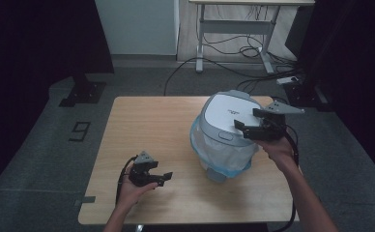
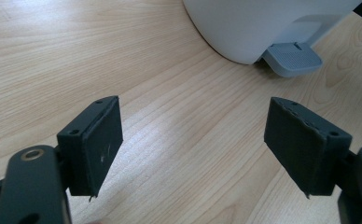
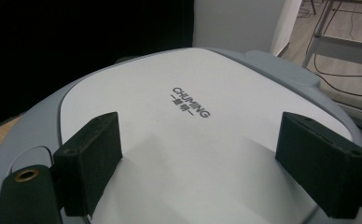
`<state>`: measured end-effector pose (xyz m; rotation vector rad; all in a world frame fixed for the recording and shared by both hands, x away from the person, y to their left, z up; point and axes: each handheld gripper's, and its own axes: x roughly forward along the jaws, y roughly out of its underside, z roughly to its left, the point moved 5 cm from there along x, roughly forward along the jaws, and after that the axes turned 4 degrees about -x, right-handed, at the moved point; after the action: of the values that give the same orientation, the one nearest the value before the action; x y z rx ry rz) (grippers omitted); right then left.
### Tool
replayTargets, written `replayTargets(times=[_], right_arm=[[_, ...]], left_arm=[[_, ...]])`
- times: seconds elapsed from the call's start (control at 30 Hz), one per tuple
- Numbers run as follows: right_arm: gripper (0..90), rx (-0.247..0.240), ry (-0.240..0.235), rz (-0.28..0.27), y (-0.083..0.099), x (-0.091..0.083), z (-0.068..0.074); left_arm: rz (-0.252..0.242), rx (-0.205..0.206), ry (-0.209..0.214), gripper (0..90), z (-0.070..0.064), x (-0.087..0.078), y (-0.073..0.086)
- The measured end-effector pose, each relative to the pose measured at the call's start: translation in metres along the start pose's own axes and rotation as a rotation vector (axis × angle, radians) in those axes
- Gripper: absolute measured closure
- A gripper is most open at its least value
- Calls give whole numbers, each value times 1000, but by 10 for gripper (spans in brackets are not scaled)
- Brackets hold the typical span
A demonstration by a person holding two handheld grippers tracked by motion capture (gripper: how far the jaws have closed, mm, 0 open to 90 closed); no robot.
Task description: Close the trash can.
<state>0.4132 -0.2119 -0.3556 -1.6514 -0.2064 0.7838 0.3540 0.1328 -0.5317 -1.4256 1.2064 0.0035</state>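
The right gripper (image 1: pixel 251 126) hangs just above the lid (image 3: pixel 188 140) of a small bin (image 1: pixel 224 133), its jaws spread wide with nothing between them. In the right gripper view the smooth white lid panel runs out ahead of the two black pads (image 3: pixel 93 161), under and between them, with dark printed lettering (image 3: pixel 191 102) lying ahead of the jaws near the middle of the gap. Whether the pads touch the lid cannot be told. A grey rim (image 3: pixel 44 116) curves around the white panel, and the lid has a rounded, slightly domed shape.

From the high view the bin stands on the right half of a light wooden table (image 1: pixel 142 125), below and just to the left of the right gripper. A thin, crinkled, bluish see-through bag (image 1: pixel 219 152) bulges out below the lid and wraps the bin's body.

The left gripper (image 1: pixel 161 178) is held low over the table's near left part, well apart from the bin, which sits ahead of it and to its right. Its jaws are also wide open and empty. In the left gripper view the matte, block-shaped pads (image 2: pixel 102 149) frame bare wood grain, and beyond them, ahead and toward the right jaw, are the bin's smooth white rounded base (image 2: pixel 258 23) and a grey ribbed foot pedal (image 2: pixel 293 58) sticking out at table level.

Past the table's far edge lie a grey carpeted floor (image 1: pixel 142 79) and loose cables (image 1: pixel 243 50) under a desk frame.
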Motion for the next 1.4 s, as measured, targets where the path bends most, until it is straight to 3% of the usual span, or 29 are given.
replayTargets(times=[0.33,0.67,0.97,1.4], right_arm=[[131,4,-3,-81,10,-36,-6],[131,60,18,-120,52,-67,-22],[132,104,47,-80,109,-76,-35],[134,181,87,51,198,-53,-45]], left_arm=[[-4,-5,-13,195,2,1,1],[12,-8,-21,195,3,5,5],[31,-2,-38,195,3,10,8],[42,-3,-52,195,6,13,11]])
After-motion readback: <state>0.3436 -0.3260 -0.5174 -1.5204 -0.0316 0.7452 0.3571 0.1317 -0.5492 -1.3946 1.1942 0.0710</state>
